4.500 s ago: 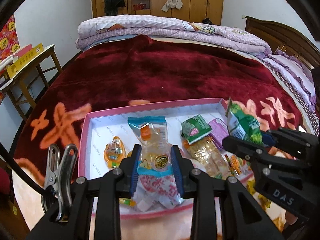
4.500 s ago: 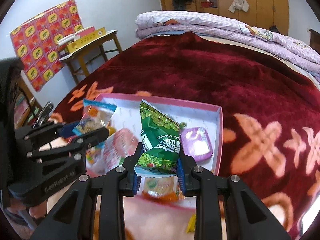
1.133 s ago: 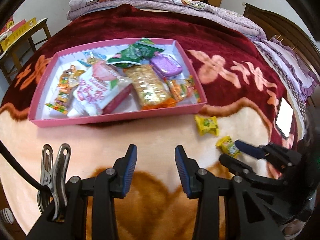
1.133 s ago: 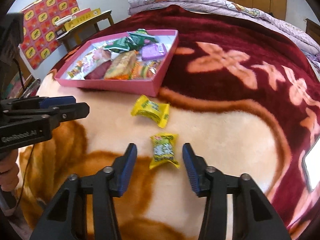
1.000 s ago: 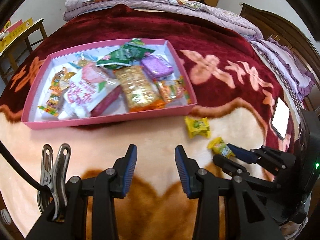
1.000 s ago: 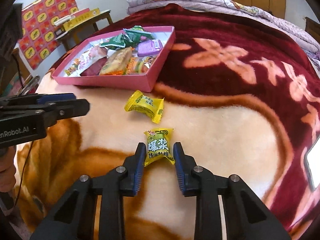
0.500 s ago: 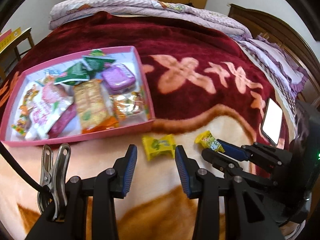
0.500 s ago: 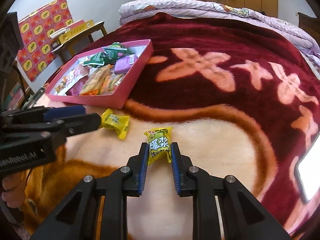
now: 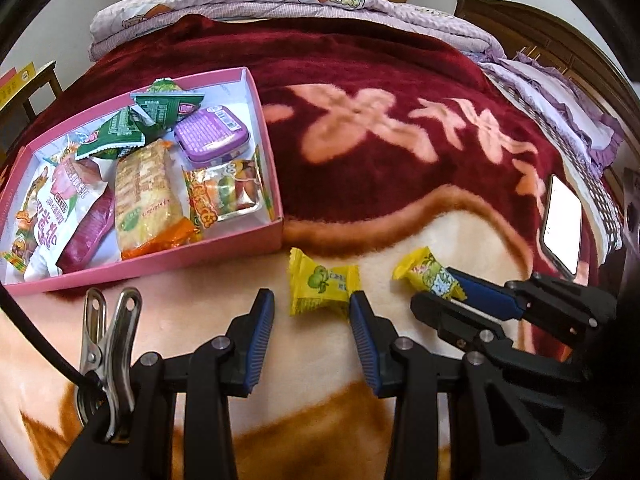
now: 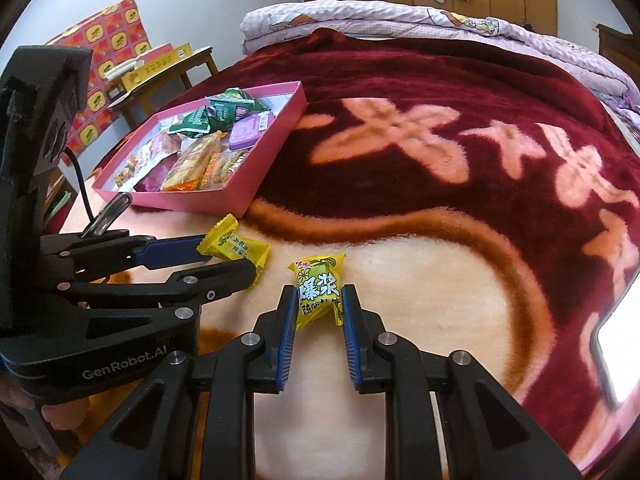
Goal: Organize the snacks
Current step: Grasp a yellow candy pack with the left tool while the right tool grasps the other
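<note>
A pink tray (image 9: 256,92) full of snack packets sits on the blanket at the left; it also shows in the right wrist view (image 10: 280,124). Two yellow candies lie on the cream part of the blanket. My left gripper (image 9: 312,312) is open with one yellow candy (image 9: 322,286) between its fingertips, not squeezed. My right gripper (image 10: 318,308) is shut on the other yellow candy (image 10: 320,290), seen in the left wrist view (image 9: 426,272) at the right gripper's tips.
A phone (image 9: 562,224) with a lit screen lies on the blanket at the right. A red blanket (image 9: 380,80) covers the bed, with folded purple bedding (image 9: 280,0) at the far end. A small wooden table (image 10: 160,68) stands left of the bed.
Both grippers released their packets into the tray and pulled back. The right gripper closed on a yellow candy. The left gripper moved right until the other candy lies between its open fingers.
</note>
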### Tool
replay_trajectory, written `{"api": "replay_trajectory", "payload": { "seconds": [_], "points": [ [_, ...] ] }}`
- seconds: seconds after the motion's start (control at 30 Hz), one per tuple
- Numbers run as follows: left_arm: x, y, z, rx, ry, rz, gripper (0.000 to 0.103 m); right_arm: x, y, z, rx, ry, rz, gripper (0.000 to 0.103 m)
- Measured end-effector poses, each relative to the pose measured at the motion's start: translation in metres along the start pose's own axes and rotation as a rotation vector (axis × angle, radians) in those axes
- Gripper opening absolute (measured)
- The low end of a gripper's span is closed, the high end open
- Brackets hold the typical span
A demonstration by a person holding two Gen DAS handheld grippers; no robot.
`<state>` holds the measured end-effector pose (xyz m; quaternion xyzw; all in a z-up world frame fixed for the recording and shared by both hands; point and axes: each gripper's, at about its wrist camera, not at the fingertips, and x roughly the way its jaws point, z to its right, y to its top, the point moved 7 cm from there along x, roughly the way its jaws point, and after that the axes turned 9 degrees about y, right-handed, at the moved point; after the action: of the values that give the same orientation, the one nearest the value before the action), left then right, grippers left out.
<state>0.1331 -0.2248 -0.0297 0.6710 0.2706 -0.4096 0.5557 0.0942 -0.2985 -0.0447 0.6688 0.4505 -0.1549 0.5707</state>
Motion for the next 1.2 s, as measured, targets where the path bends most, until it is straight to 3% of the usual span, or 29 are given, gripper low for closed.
{"api": "replay_trajectory", "payload": {
  "seconds": [0.33, 0.43, 0.73, 1.2],
  "points": [
    [0.004, 0.008, 0.007, -0.018, 0.005, 0.024, 0.041, -0.001, -0.003, 0.006, 0.013, -0.006, 0.000, 0.023],
    [0.003, 0.006, 0.008, -0.002, 0.006, 0.038, 0.028, -0.001, -0.003, 0.007, 0.017, -0.003, -0.002, 0.023],
    [-0.008, 0.001, 0.003, 0.008, -0.029, 0.042, 0.027, -0.003, -0.001, -0.001, 0.012, 0.004, -0.003, 0.023],
    [-0.045, 0.004, -0.044, -0.020, 0.063, 0.086, 0.027, -0.007, 0.018, -0.049, -0.041, 0.025, 0.007, 0.023]
  ]
}}
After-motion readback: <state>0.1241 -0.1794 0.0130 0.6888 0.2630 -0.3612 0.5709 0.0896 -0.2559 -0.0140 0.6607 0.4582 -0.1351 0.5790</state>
